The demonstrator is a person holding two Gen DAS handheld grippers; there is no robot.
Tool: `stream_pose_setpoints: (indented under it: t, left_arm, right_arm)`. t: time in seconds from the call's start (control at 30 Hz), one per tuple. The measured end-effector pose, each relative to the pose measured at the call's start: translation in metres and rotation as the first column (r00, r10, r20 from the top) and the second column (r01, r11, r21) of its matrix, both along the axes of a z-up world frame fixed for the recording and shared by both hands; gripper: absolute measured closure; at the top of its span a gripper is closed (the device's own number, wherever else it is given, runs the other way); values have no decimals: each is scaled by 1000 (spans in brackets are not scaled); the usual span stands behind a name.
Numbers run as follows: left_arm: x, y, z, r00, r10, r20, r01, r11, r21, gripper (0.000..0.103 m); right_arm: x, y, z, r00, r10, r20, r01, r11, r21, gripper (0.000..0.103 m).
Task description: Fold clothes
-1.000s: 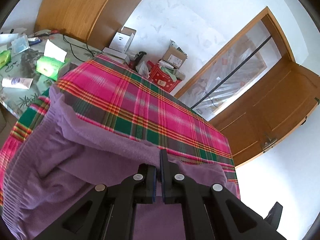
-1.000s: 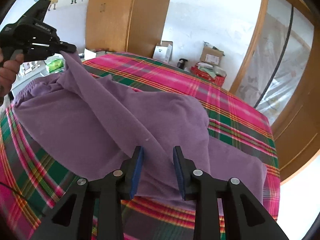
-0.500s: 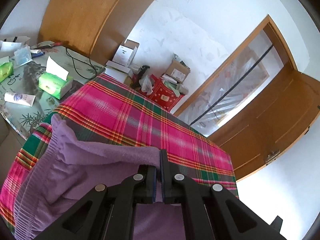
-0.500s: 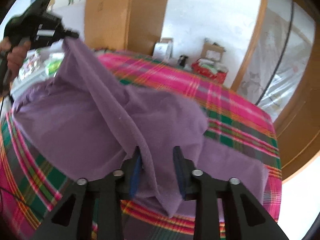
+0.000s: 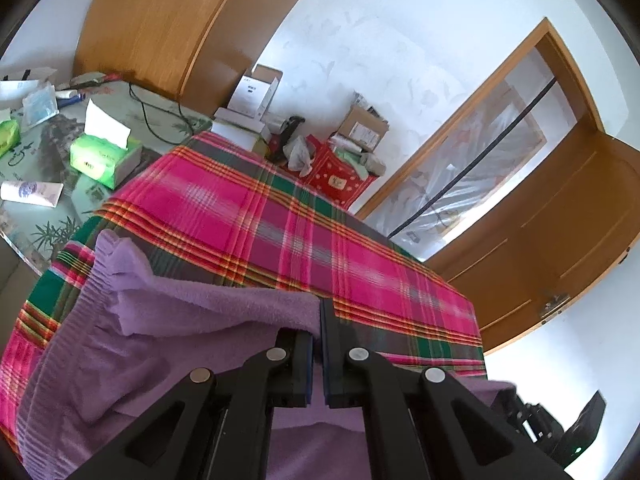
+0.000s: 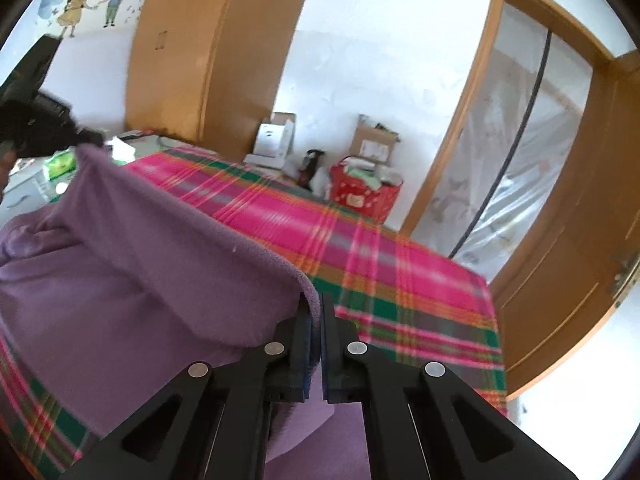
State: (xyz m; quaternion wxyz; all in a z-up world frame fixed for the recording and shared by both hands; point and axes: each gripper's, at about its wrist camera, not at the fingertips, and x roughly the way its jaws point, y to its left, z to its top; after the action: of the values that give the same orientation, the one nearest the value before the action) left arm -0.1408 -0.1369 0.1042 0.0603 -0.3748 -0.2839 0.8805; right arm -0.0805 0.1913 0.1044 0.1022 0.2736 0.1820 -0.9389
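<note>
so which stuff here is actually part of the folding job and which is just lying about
Part of the job:
- purple garment
- left claw, shut on the garment's edge
- right claw, shut on the garment
- plaid cloth under the garment

Lying about:
- green tissue box
- white tube
- black cable
- cardboard box
- red bag

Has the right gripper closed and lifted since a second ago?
Yes. The right gripper is now shut on the purple garment, raising its edge off the plaid bedspread.
</note>
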Motion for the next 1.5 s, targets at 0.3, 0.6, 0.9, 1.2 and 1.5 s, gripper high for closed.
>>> stream_pose_setpoints:
  t: [0.3,0.6,0.9,1.2,1.5]
  left_arm:
    - [-27,1,-11,999,12,34,-12,1000,-14,100]
    - [-63,2,-23,996,30,80,-26,999,-47,100]
    - [-96,7,-54,987,42,157,-29,996,-86,100]
    - [-110,5,-71,979,60,197,-40,994,-106,99]
    - [-90,-3,-52,988,-9,155,28,993,-116,88]
  right_arm:
    - [-59,-12,12,999,-11,-42,16,993,116,100]
    - [-108,-31,1,997,7,-76,15,957,290,100]
    - [-152,-39,-37,1000,-8,22,-1,929,369,100]
    - [-188,-54,-65,995,-47,83,9,913,408,100]
    - [-184,-49,-55,990,-81,119,38,945,324,93]
